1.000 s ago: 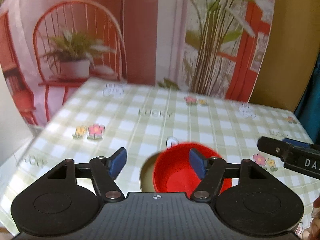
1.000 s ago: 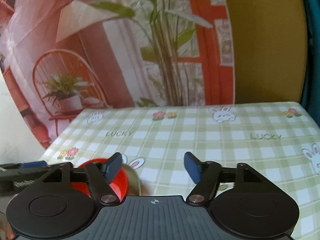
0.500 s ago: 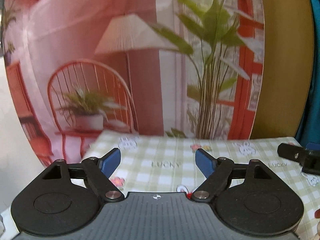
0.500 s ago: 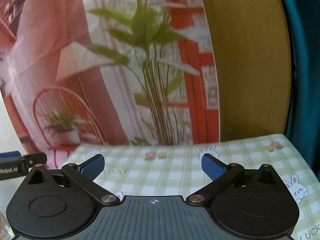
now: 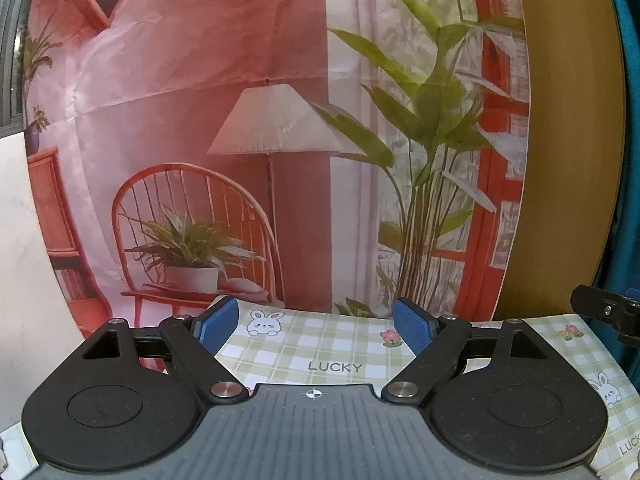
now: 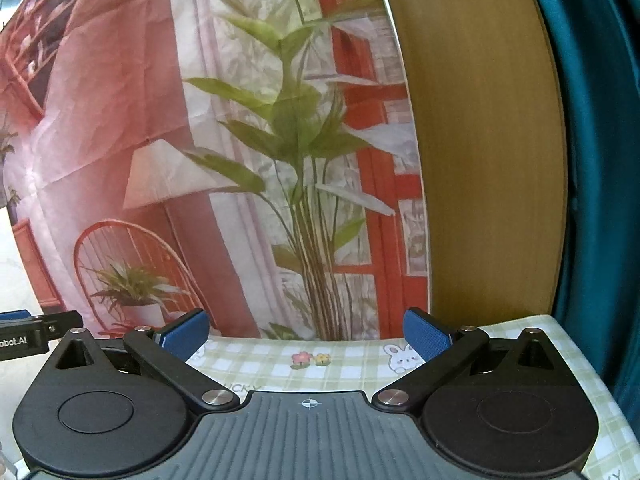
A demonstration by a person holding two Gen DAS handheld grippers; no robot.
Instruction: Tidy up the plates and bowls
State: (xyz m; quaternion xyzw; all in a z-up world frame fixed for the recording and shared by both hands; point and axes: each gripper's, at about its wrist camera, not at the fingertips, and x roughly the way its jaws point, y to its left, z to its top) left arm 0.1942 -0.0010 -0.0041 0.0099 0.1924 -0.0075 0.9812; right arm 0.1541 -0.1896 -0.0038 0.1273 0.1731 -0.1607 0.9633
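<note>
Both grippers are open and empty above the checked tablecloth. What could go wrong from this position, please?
1. No plate or bowl shows in either view now, so a reach down would likely start blind.
2. The right gripper and the left gripper are close: each one's tip shows at the edge of the other's view, so they might bump.
3. The printed backdrop hangs just behind the tablecloth; a forward move could snag it.
</note>
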